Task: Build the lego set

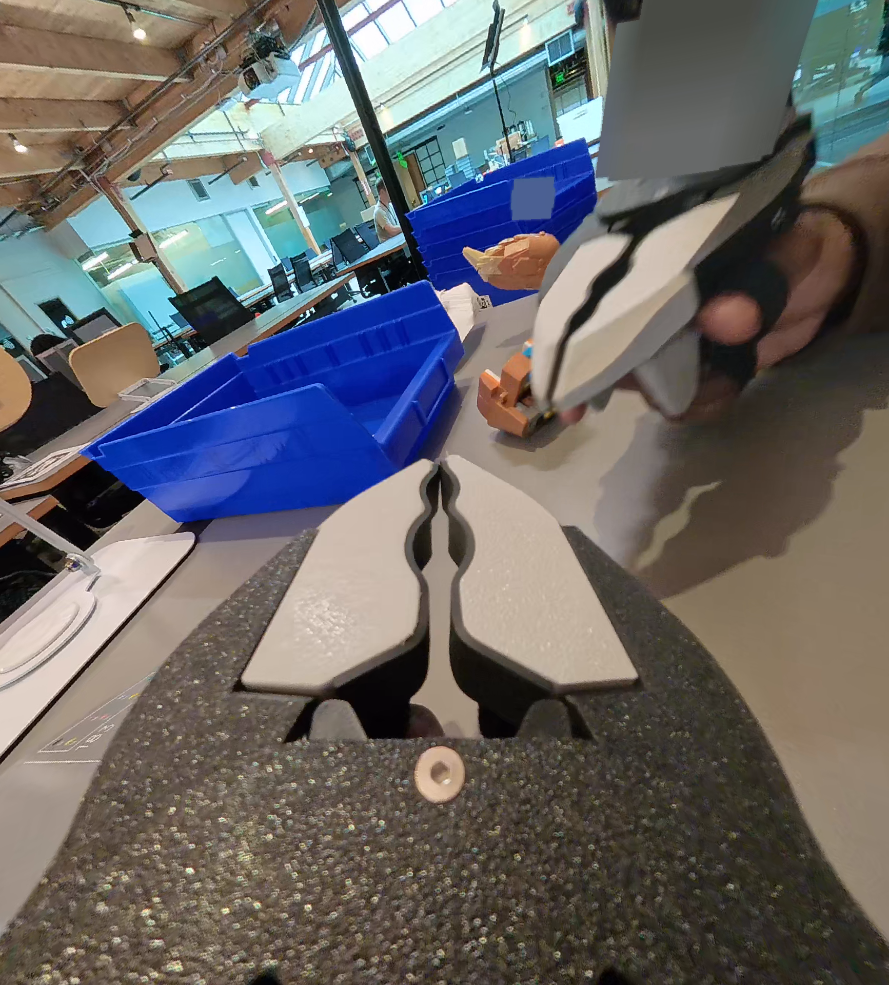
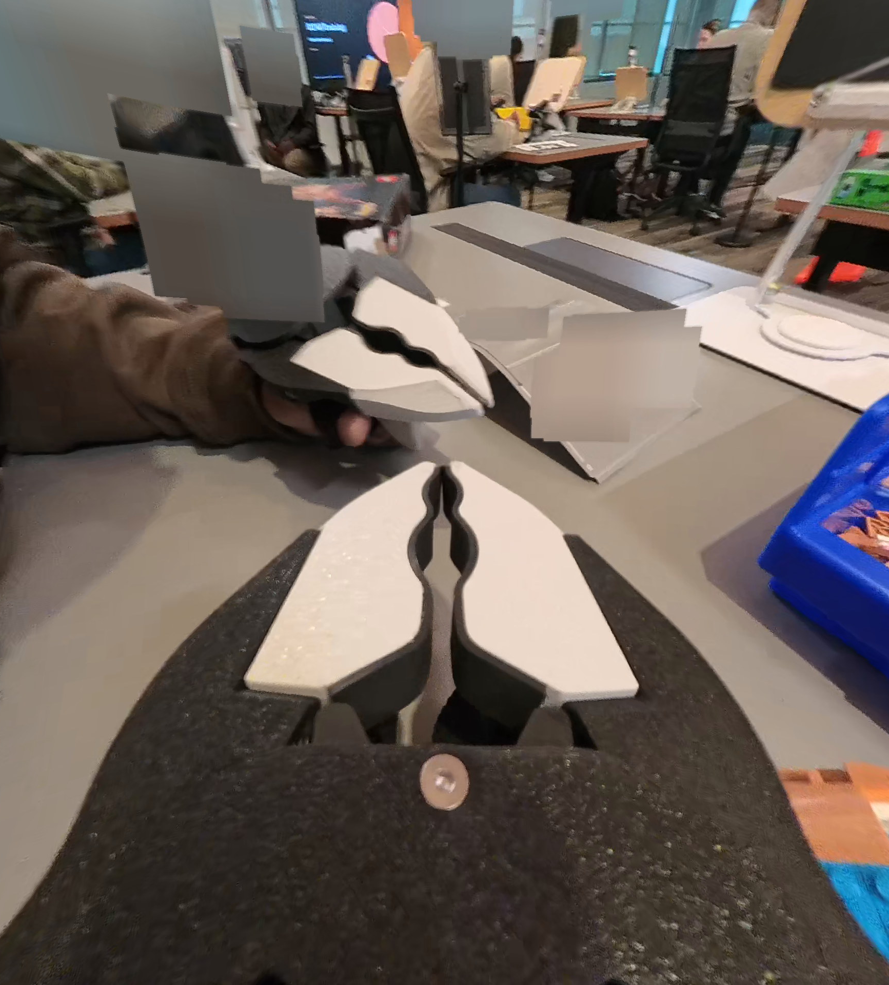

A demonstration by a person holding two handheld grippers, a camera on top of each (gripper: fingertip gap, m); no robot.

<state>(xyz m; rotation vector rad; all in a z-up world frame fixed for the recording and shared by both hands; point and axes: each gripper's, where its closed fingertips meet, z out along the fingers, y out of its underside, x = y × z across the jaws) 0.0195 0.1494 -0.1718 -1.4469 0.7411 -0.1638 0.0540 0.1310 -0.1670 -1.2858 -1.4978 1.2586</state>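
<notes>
Orange lego build (image 1: 506,394) lies touching R gripper (image 1: 543,408) tips, well apart from L gripper (image 1: 439,466); both sets of fingers closed, empty.

Open-plan office under exposed timber ceiling beams (image 1: 58,58): long wooden desks (image 1: 293,304), black mesh chairs (image 2: 692,106), glass partitions (image 1: 175,250).

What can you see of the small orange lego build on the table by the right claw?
The orange lego build looks like a small, partly finished plastic assembly: stepped orange-brown bricks with a white piece and blue bricks at one end. It sits on the grey table, apart from the blue bin. The right claw, tips shut, is right against its near side; whether it pinches a piece is unclear. In the right wrist view it is blurred at the frame's lower right.
</notes>
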